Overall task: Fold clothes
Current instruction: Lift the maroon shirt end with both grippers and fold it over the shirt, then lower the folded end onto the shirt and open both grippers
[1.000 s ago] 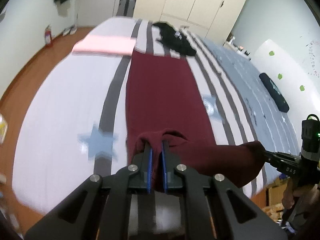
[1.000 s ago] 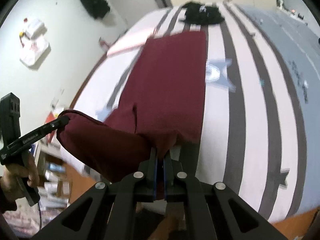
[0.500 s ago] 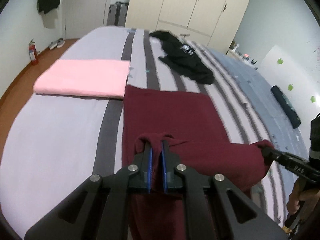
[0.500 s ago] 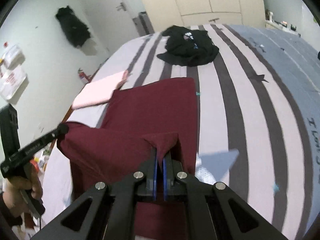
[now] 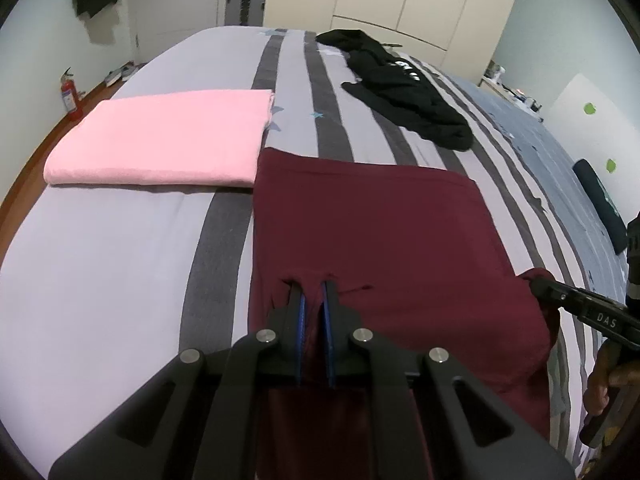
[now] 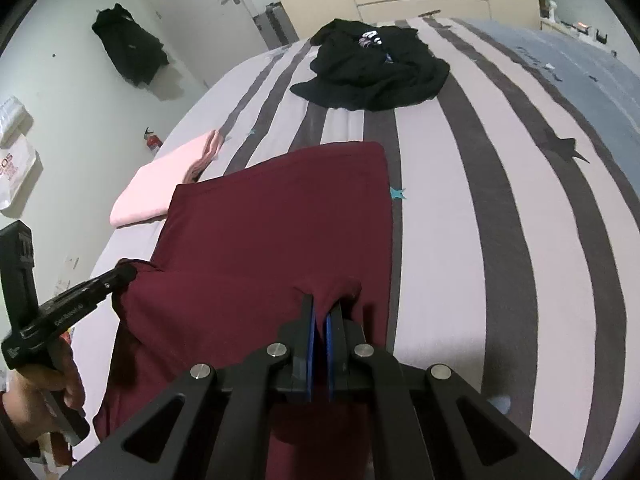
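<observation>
While the maroon shirt (image 5: 372, 216) lay on the bed (image 5: 100, 260), both grippers pinched its folded edge. Left gripper (image 5: 313, 292) and right gripper (image 6: 321, 308) fingers were clamped tight on fabric.

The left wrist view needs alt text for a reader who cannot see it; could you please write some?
Both grippers, left and right, pinch the near edge of a maroon garment on a striped bed. A folded pink garment lies beside it, a crumpled black one beyond.
</observation>
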### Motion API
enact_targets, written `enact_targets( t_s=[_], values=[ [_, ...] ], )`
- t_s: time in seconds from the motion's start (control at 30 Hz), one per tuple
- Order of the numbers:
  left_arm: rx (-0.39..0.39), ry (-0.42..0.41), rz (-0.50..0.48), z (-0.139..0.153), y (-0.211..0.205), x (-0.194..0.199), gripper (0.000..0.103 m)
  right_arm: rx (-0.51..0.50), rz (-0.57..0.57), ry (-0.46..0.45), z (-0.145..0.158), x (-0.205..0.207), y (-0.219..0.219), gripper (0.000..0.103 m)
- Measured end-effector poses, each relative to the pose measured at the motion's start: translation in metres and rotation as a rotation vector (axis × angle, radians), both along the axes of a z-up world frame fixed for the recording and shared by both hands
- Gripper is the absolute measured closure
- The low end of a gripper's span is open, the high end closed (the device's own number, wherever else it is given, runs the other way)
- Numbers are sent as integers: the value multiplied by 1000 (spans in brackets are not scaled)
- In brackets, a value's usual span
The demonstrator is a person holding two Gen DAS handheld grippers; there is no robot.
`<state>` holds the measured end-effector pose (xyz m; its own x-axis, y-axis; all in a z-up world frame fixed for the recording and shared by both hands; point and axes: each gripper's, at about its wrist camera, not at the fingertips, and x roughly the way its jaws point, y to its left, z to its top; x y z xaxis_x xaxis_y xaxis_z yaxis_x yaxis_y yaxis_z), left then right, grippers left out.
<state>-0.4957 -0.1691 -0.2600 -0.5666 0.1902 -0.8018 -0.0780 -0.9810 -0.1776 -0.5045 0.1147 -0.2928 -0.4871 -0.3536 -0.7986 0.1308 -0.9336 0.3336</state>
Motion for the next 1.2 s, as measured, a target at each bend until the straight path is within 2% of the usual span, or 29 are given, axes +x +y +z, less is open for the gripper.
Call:
enact_targets(
  t_s=[0.13, 0.2, 0.3, 0.37, 0.4, 0.43, 0.47, 0.5, 0.53, 0.57, 0.6, 0.63, 0.67, 0.73, 0.93, 1.1, 1.2],
  values=[
    [-21, -31, 2, -16, 0, -8, 96, -7, 13, -27, -12, -16, 0, 99],
    [22, -50, 11, -19, -6, -12, 96, -18, 17, -61, -22, -23, 0, 97],
    [70, -39, 16, -11, -12, -12, 94, -46, 21, -90, -27, -27, 5, 96],
    [68, -13, 1, -2, -12, -5, 90, -42, 36, -58, -17, -20, 7, 95],
    [64, -9, 8, 2, -12, -2, 79, -27, 46, -36, -11, -14, 7, 94],
    [63, -7, 35, 5, -14, 0, 51, -15, 51, -19, -5, -8, 6, 90],
    [80, -1, 64, 8, -19, 2, 36, -8, 45, -11, -1, -4, 7, 84],
    [103, 18, 93, 10, -24, 4, 26, -5, 25, -4, 2, 0, 10, 59],
    [92, 39, 106, 13, -27, 5, 26, -17, -1, 2, 5, 3, 15, 40],
    [77, 61, 117, 16, -29, 6, 26, -35, -22, 9, 5, 5, 20, 41],
    [73, 71, 115, 18, -31, 8, 32, -41, -39, 14, 7, 7, 24, 42],
    [72, 69, 105, 20, -31, 10, 40, -24, -48, 16, 8, 8, 27, 46],
    [72, 65, 95, 21, -30, 13, 42, -15, -55, 21, 10, 10, 29, 48],
    [56, 61, 53, 22, -24, 25, 58, -19, -57, 42, 16, 18, 31, 52],
    [56, 36, -29, 17, 3, 68, 70, 35, -6, 27, 15, 57, 9, 82],
    [63, -21, -62, -4, 24, 73, 76, 47, 47, -24, -8, 84, -18, 89],
    [39, -53, -71, -21, 33, 65, 76, 58, 54, -43, -22, 86, -26, 89]
  ],
)
